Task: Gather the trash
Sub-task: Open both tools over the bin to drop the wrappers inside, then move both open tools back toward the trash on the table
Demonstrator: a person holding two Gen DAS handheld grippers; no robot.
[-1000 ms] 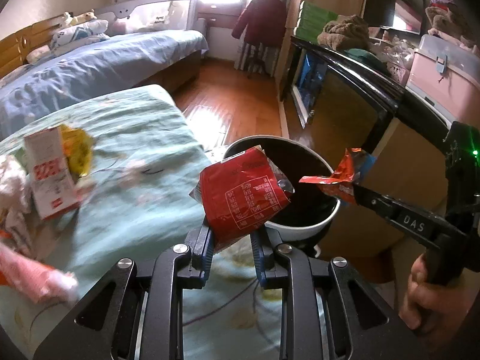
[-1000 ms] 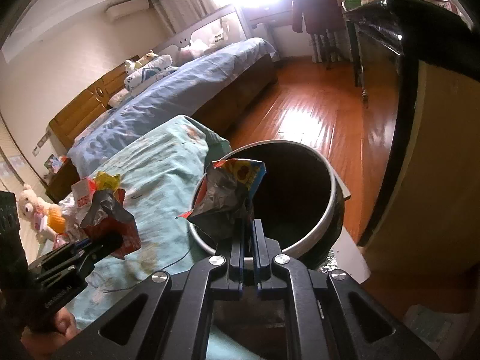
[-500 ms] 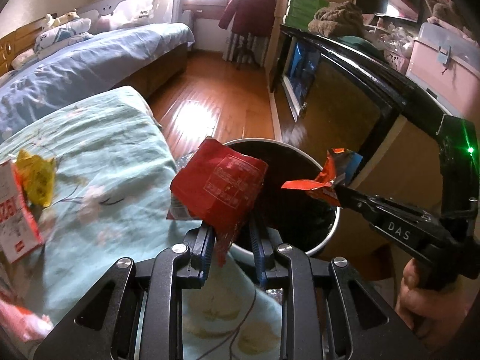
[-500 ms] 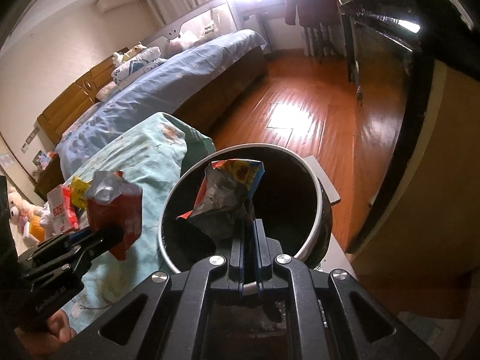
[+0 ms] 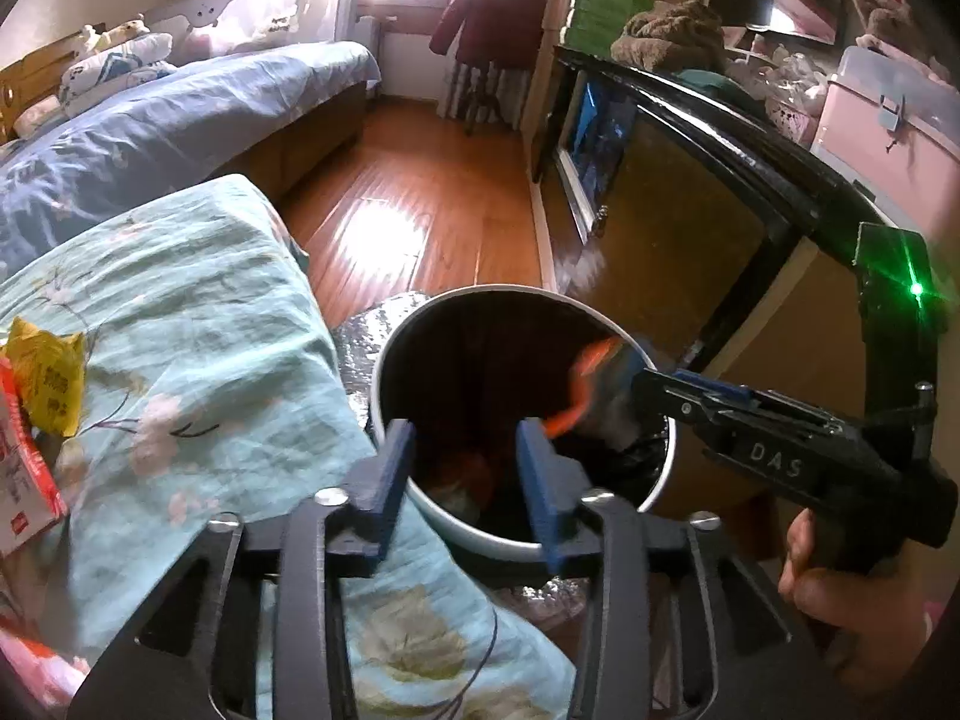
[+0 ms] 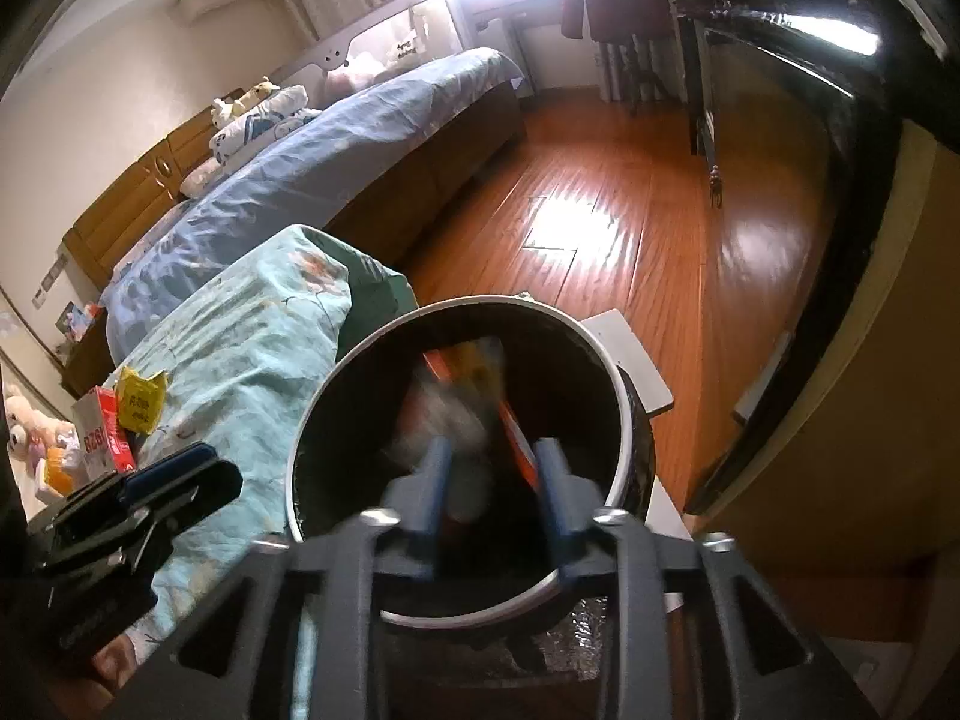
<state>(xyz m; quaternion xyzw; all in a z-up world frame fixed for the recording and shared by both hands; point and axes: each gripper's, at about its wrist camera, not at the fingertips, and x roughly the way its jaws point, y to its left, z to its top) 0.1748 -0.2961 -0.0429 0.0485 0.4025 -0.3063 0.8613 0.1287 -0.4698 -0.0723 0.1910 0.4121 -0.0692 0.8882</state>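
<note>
The white-rimmed trash bin with a dark liner stands beside the teal bedspread; it also shows in the right wrist view. My left gripper is open and empty over the bin's near rim. Its red wrapper lies dim inside the bin. My right gripper is open over the bin. A blurred snack wrapper is loose between and beyond its fingers, inside the bin mouth. The left wrist view shows that wrapper blurred at the right gripper's tip.
A yellow wrapper and a red-and-white carton lie on the teal bedspread at left. A dark cabinet stands close on the right of the bin. Wood floor lies beyond.
Both grippers have opened over the bin. The red wrapper has dropped from the left gripper into the bin, and the snack wrapper has come loose from the right gripper.
</note>
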